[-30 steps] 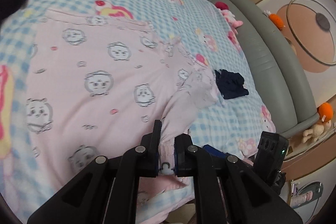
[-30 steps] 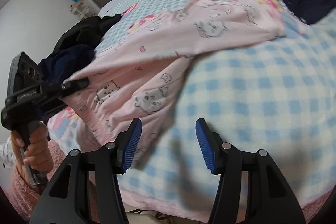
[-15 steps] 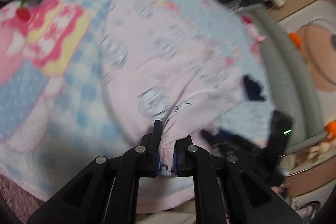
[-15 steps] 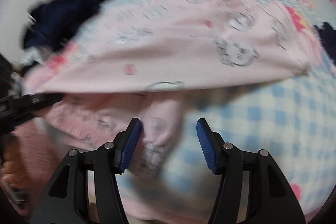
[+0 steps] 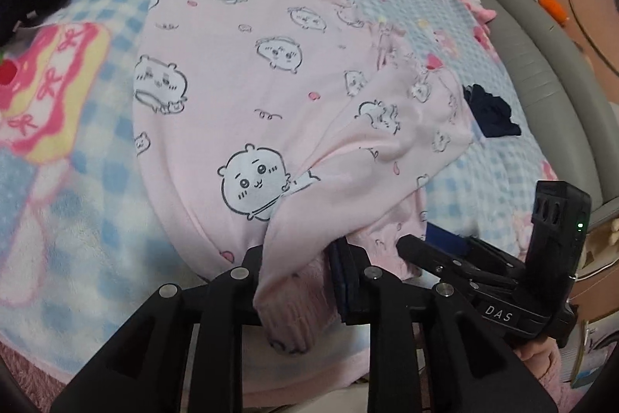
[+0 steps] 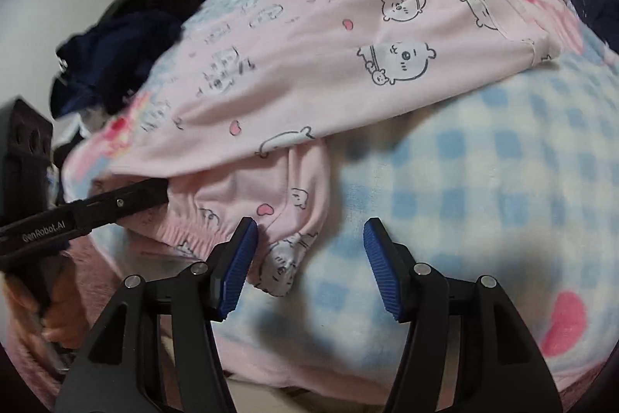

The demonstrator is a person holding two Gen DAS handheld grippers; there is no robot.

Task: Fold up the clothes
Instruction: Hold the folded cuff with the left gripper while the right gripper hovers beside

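Observation:
A pink pyjama garment (image 5: 240, 84) printed with cartoon faces lies spread on the blue checked blanket (image 5: 77, 219). One sleeve is folded across it, and its ribbed cuff (image 5: 290, 320) hangs between the fingers of my left gripper (image 5: 298, 269), whose jaws stand partly apart. In the right wrist view the same garment (image 6: 309, 72) overhangs the bed's near edge. My right gripper (image 6: 309, 258) is open there, and a gathered pink cuff (image 6: 282, 258) lies just inside its left pad (image 6: 236, 266). The left gripper (image 6: 116, 204) reaches under the cloth from the left.
A pile of dark clothes (image 6: 127, 37) sits at the far left of the bed. A small navy item (image 5: 491, 111) lies to the right of the garment. A grey padded bed frame (image 5: 541, 64) runs along the right. A hand (image 6: 58, 312) holds the left gripper's handle.
The left gripper's jaws have widened and the cuff now hangs loose between them. The sleeve lies across the garment. My right gripper has come in close to the gathered cuff at the bed's edge.

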